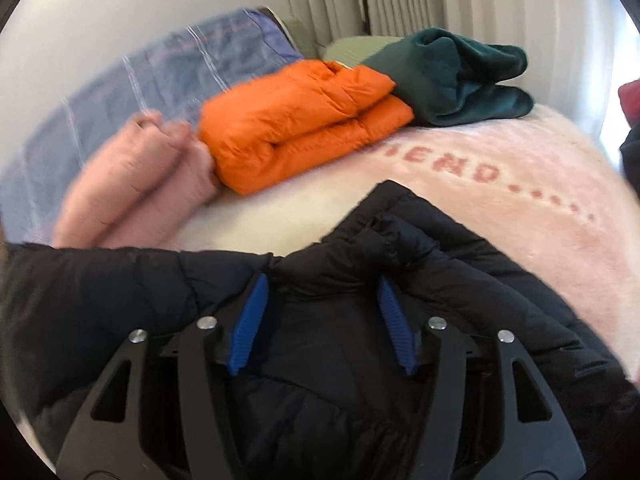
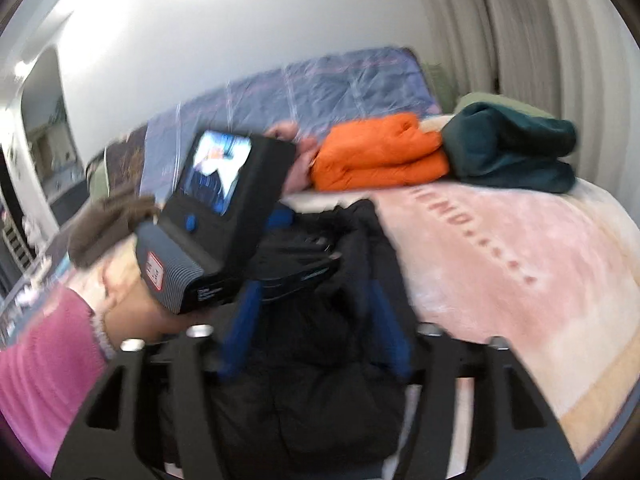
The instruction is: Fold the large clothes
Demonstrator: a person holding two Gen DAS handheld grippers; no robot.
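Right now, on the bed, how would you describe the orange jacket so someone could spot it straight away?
Look at the pink blanket with red lettering that covers the bed. Along its far edge lies a row of three folded garments. The orange jacket is the middle one, a shiny quilted puffer between the pale pink folded garment and the dark green fleece, and by far the brightest of the three.

Folded garments: three – pink (image 1: pixel 136 184), orange (image 1: pixel 304 120), green (image 1: pixel 456 76). Black jacket (image 1: pixel 320 360): one. Tongs: two (image 1: pixel 322 304) (image 2: pixel 316 320).
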